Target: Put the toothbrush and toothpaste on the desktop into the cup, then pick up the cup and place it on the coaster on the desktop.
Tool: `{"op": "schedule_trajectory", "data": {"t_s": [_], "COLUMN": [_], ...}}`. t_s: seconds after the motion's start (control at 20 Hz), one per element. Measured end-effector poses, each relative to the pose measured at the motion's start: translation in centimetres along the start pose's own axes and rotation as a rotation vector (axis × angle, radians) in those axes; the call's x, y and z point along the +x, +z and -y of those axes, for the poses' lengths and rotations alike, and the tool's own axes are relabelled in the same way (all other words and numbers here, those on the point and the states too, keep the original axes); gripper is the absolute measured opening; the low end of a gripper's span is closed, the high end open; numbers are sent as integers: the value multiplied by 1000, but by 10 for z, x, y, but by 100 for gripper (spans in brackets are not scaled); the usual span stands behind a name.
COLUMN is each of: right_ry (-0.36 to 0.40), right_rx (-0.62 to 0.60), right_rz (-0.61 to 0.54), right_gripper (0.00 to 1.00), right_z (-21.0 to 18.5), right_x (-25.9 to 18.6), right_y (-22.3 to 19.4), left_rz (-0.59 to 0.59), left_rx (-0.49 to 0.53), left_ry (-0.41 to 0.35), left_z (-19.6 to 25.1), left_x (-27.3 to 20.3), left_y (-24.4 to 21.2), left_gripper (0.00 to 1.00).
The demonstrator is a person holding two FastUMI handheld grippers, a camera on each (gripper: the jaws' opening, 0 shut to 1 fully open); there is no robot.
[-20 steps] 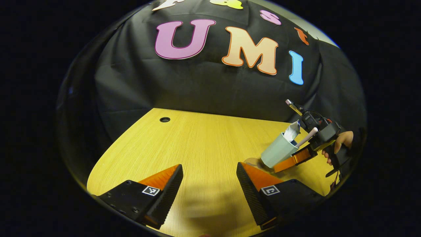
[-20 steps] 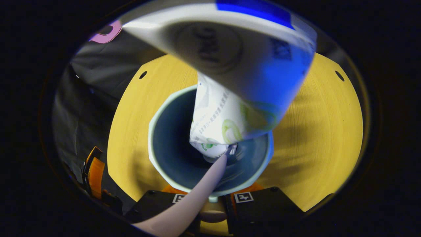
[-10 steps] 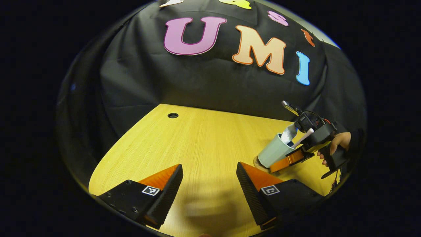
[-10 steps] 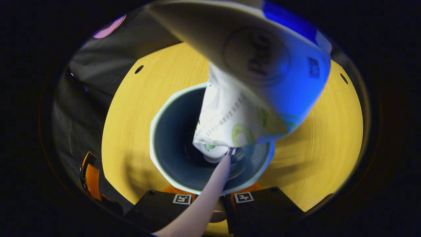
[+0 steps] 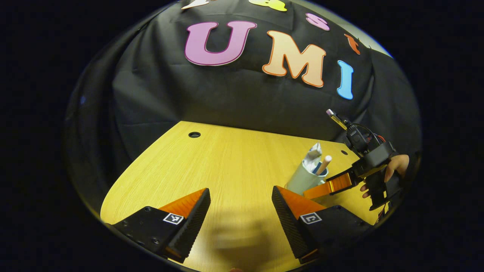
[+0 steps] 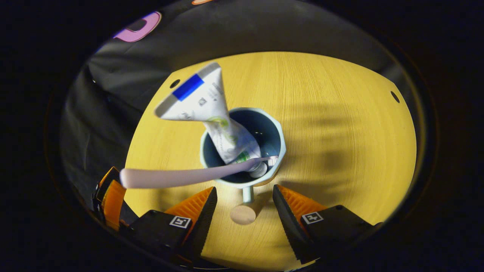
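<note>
Standing on the desk (image 6: 340, 124), the cup (image 6: 278, 141) hides its coaster; toothpaste (image 6: 211, 109) and toothbrush (image 6: 177, 177) lean inside. Both grippers, right (image 6: 244, 211) and left (image 5: 240, 211), hover with fingers apart.

I see a brightly lit desktop (image 6: 340, 143) against dim booth surroundings; soft shadows fall across its wood in the right gripper view (light apparently from overhead). Fisheye bending curves every edge, and focus is mostly sharp.
</note>
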State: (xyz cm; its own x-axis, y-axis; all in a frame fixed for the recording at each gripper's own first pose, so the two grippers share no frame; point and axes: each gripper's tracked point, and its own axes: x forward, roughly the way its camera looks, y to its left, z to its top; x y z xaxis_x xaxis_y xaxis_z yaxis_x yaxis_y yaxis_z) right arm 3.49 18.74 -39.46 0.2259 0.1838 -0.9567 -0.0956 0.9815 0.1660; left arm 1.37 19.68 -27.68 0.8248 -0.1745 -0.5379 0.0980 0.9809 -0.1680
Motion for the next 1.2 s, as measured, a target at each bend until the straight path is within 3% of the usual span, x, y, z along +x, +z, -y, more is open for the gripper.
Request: {"op": "schedule_trajectory", "data": {"t_s": [0.1, 0.25, 0.35, 0.4, 0.5, 0.65, 0.85, 1.2], "right_ry": [-2, 6, -7, -15, -18, -22, -108, -135], "right_rx": [-51, -108, -130, -133, -123, -88, -56, -49], "right_rz": [110, 292, 410, 467, 562, 726, 944, 1145], "right_gripper": [98, 99, 94, 99, 95, 99, 99, 98], "right_z": [6, 16, 29, 40, 57, 81, 117, 127], "right_x": [-19, -62, -98, -118, -153, -201, -251, -318], "right_y": [13, 32, 43, 46, 47, 47, 45, 51], "left_rz": [19, 54, 69, 80, 105, 159, 248, 340], "left_rx": [12, 19, 29, 35, 40, 37, 19, 46], "left_ry": [-14, -35, -38, -35, -29, -26, -19, -44], "left_z": [20, 57, 79, 89, 110, 138, 164, 190], "left_x": [-1, -6, -11, -15, -23, -38, -56, -67], "left_y": [9, 21, 26, 29, 35, 49, 73, 111], "left_gripper": [95, 95, 95, 95, 95, 95, 95, 95]}}
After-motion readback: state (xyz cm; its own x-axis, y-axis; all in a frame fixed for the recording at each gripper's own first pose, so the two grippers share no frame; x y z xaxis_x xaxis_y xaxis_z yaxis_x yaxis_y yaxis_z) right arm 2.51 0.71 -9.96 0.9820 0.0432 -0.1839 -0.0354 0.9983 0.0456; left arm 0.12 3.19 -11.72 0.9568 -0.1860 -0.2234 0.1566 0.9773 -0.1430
